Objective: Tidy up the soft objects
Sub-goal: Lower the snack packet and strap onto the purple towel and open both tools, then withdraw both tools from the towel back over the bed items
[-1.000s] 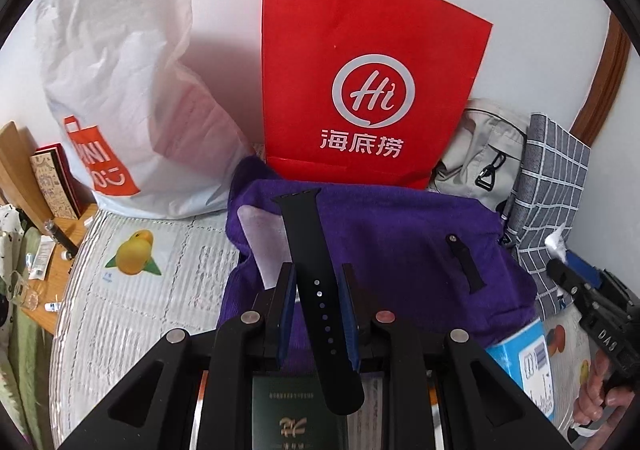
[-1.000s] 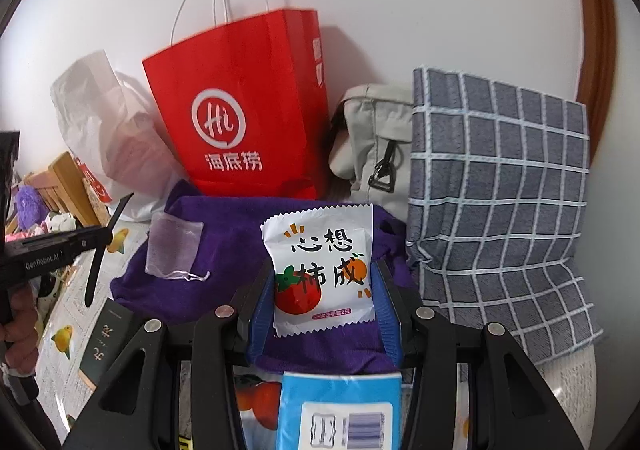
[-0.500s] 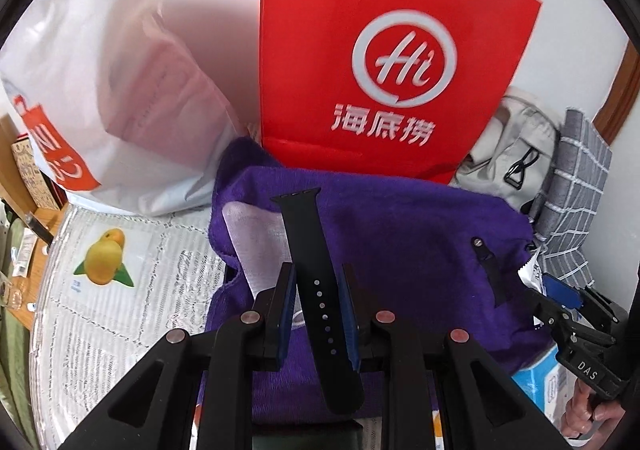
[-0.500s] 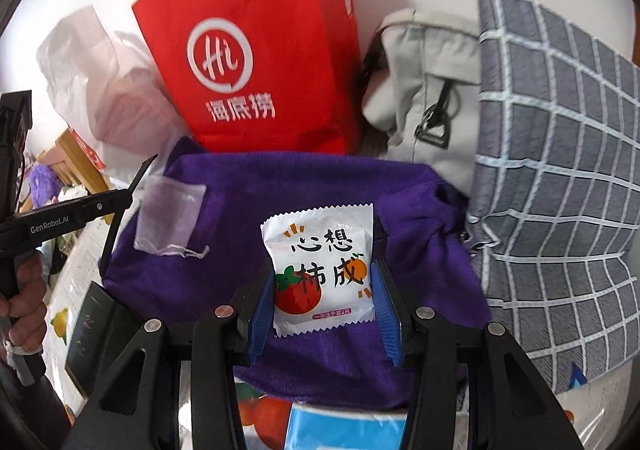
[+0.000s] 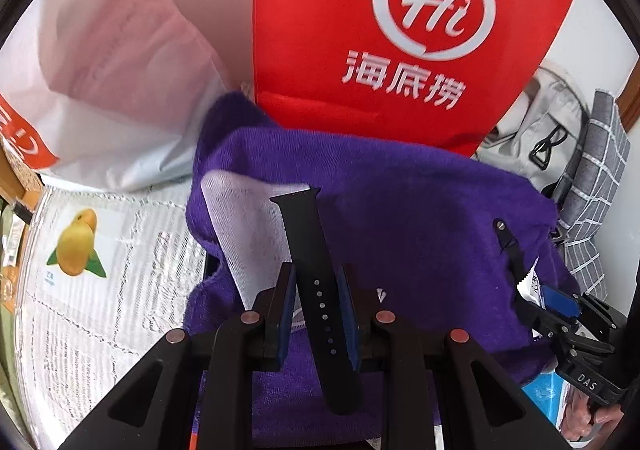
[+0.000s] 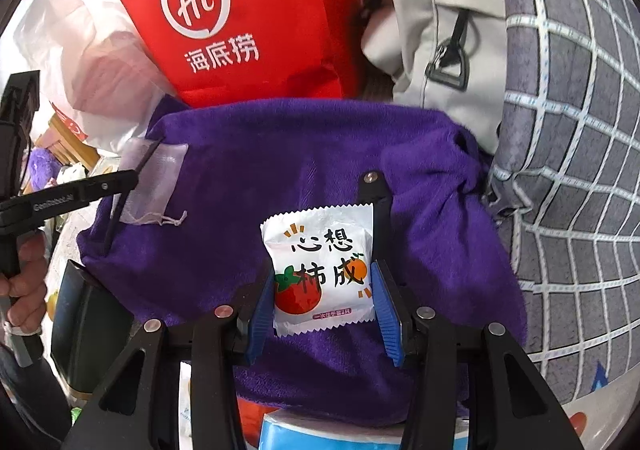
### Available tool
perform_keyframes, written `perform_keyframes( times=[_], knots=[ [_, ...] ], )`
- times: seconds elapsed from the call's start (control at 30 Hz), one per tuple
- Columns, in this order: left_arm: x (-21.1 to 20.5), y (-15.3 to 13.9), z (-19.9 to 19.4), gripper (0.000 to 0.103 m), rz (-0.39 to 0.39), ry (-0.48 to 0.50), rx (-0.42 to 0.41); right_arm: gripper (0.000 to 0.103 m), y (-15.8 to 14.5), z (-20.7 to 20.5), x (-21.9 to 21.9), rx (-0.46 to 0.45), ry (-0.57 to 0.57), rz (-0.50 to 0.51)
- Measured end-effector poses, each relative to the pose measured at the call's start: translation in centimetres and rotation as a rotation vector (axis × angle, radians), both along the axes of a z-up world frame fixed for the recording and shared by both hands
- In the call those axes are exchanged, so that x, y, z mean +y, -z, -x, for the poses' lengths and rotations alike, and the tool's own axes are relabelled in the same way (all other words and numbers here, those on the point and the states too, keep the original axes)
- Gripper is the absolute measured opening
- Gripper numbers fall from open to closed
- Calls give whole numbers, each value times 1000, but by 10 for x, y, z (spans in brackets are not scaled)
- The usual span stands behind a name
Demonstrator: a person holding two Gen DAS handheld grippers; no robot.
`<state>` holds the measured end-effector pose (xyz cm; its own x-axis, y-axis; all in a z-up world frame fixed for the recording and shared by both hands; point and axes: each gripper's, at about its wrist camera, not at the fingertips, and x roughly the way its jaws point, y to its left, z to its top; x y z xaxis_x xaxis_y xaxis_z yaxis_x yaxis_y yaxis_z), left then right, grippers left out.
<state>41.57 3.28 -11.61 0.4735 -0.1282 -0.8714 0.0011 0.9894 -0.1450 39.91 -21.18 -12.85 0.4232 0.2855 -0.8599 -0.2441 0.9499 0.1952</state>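
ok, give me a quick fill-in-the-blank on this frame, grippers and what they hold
1. The left gripper is shut on a black ____.
2. The right gripper is shut on a white ____ printed with a tomato.
3. Both grippers hang over a ____ towel.
4. The paper bag behind the towel is ____.

Missing words: watch strap; packet; purple; red

A purple towel [image 5: 400,218] is lying under a black strap [image 5: 316,270] and a white packet [image 6: 322,270] printed with a red and orange fruit, backed by a red bag [image 5: 360,42] bearing white lettering and a grey pouch [image 6: 568,130] crossed by white checks.
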Motion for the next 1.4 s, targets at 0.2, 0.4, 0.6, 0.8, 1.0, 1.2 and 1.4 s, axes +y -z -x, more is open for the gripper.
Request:
perform_keyframes(
  times=[0.2, 0.4, 0.6, 0.8, 1.0, 1.2, 1.4],
  knots=[
    [-7, 7, -5, 21, -12, 7, 25, 49, 8, 0, 6, 41, -28, 6],
    [-13, 14, -10, 21, -22, 6, 47, 61, 9, -1, 5, 62, -44, -11],
    [-17, 17, -11, 22, -28, 8, 71, 75, -8, 6, 4, -11, -40, -38],
    [-31, 6, -1, 43, -78, 36, 43, 75, -40, 23, -3, -137, 15, -24],
    [-44, -12, 29, 52, -125, 55, -2, 75, -63, 47, -3, -207, 46, -45],
    [-36, -44, 70, 52, -191, 50, -82, 75, -71, 78, 1, -173, 58, -29],
    [-21, -72, 122, 52, -168, 7, -151, 75, -74, 123, 2, -155, 100, -27]
  ],
)
